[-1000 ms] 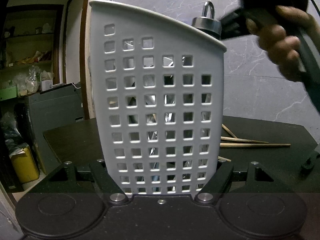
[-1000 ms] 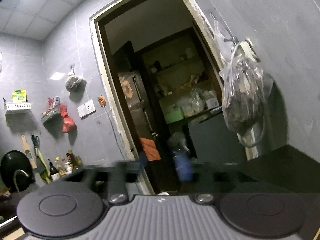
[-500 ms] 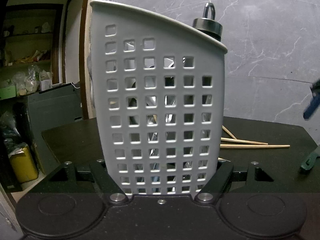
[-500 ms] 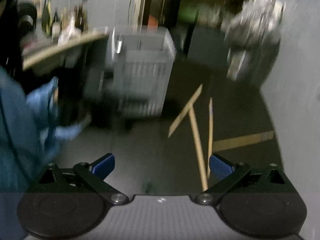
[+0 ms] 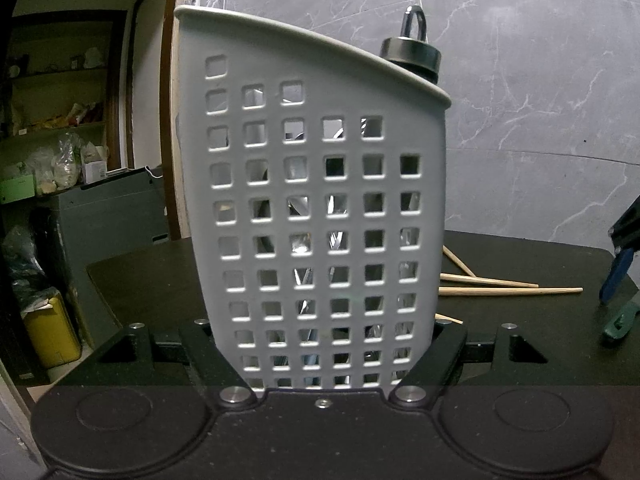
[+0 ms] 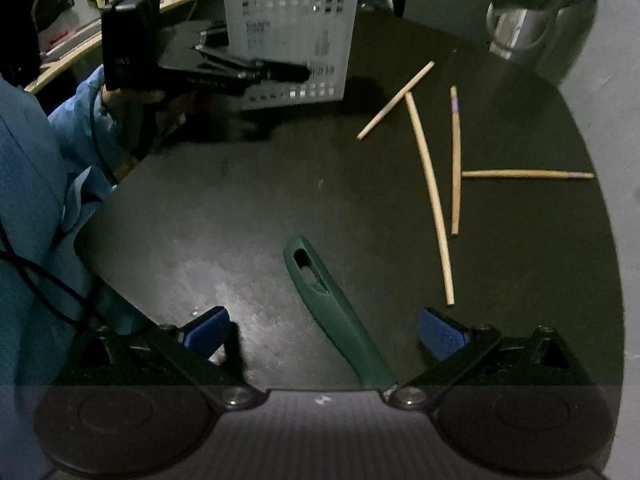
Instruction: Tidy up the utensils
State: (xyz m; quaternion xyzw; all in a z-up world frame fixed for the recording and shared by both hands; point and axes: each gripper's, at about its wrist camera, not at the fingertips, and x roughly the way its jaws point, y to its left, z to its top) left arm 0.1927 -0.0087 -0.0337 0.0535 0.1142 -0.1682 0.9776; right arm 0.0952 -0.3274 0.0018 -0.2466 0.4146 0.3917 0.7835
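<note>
A white perforated utensil holder [image 5: 320,220] stands on the dark table, held between the fingers of my left gripper [image 5: 324,352], which is shut on its base. Metal utensils show through its holes and a dark round handle end [image 5: 412,54] sticks out at the top. In the right wrist view the holder [image 6: 292,40] stands at the far side. My right gripper [image 6: 324,332] is open, low over the table, its blue pads either side of a green utensil handle [image 6: 332,312]. Several wooden chopsticks [image 6: 432,200] lie loose to the right, also in the left wrist view [image 5: 508,290].
A grey marbled wall [image 5: 520,100] runs behind the table. A metal cup [image 6: 520,28] stands at the table's far right corner. A doorway with shelves [image 5: 60,120] and a yellow container [image 5: 52,332] lie left of the table edge. The person's blue sleeve [image 6: 40,200] is at left.
My right gripper swung down from facing the doorway to sit low over the table, astride the green handle. My left gripper and the holder have not moved.
</note>
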